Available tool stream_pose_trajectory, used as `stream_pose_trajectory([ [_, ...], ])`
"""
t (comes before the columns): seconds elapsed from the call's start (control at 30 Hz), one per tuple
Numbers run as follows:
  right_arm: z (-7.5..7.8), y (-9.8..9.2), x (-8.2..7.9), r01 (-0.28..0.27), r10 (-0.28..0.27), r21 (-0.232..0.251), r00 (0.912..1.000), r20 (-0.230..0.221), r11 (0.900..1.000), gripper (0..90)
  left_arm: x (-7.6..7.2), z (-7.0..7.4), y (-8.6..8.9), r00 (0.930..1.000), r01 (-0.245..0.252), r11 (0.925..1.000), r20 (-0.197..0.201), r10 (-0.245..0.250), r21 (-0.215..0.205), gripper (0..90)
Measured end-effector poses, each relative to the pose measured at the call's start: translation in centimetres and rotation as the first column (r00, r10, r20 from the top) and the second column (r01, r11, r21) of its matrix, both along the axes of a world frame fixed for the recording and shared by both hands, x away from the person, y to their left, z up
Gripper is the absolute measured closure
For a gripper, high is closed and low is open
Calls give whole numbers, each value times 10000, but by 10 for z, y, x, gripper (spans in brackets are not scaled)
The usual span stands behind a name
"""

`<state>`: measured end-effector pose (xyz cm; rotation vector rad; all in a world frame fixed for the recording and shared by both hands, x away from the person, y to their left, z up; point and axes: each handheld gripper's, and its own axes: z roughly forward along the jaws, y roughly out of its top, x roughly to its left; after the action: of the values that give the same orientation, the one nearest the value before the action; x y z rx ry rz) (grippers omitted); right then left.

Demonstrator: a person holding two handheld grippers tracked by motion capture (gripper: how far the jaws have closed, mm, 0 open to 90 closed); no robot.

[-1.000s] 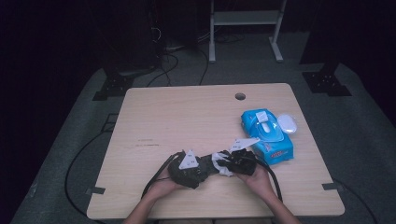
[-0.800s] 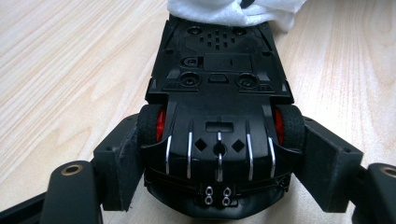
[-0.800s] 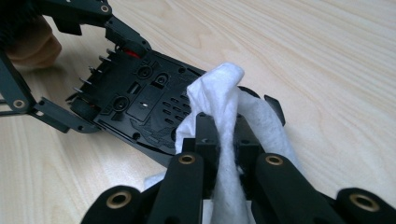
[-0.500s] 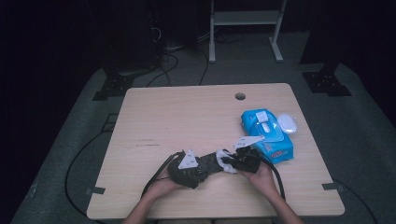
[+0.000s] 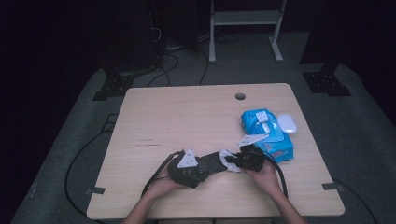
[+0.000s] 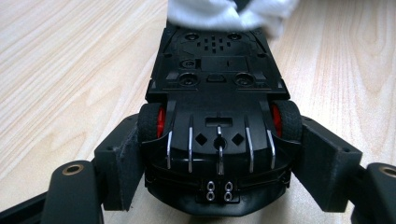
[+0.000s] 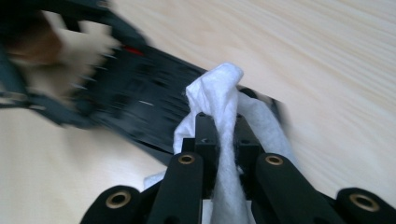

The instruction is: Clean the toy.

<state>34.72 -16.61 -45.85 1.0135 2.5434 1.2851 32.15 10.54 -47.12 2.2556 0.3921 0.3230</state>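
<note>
While your left gripper clamps the toy car by its rear wheels, the two jaws press on the car's flanks from either side, so they stand partway apart with the car filling the gap. The car lies belly up, its black underside and two red-hubbed wheels facing the left gripper's camera, nose pointing away over the table.

Your right gripper is pinched tight on one white wipe; the cloth bunches up between the closed jaws and hangs over them, and its free end rests against the far end of the car. In the high view the same wipe sits right between the two grippers, touching the car, with your left gripper and right gripper facing each other near the table's front edge, one hand behind each.

Counting what you have: one car, one loose wipe, two grippers.

Just beyond your right gripper lies one blue pack of wipes, flat on the table, its lid flipped open; I cannot tell what shows in the opening. Touching the pack's far right corner sits one small white oval thing. Farther off, near the back edge, the tabletop has one round hole.
</note>
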Motion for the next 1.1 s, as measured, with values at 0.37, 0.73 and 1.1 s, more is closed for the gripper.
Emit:
stream_pose_trajectory([
  [0.37, 1, 4, -6, -428, 430, 146, 9989, -174, 9990, 841, 1, 0, 0, 10000, 59, 9999, -3, -59, 104, 247],
  [0.73, 1, -12, 0, 50, -50, 3, 9988, -495, 10000, 840, 1, -1, 0, 9999, 108, 9998, 15, -108, 183, 247],
  [1.1, 2, -7, 5, 161, -150, 252, 9991, -408, 9996, 839, -6, 1, -11, 9976, 690, 9974, 55, -691, 200, 247],
])
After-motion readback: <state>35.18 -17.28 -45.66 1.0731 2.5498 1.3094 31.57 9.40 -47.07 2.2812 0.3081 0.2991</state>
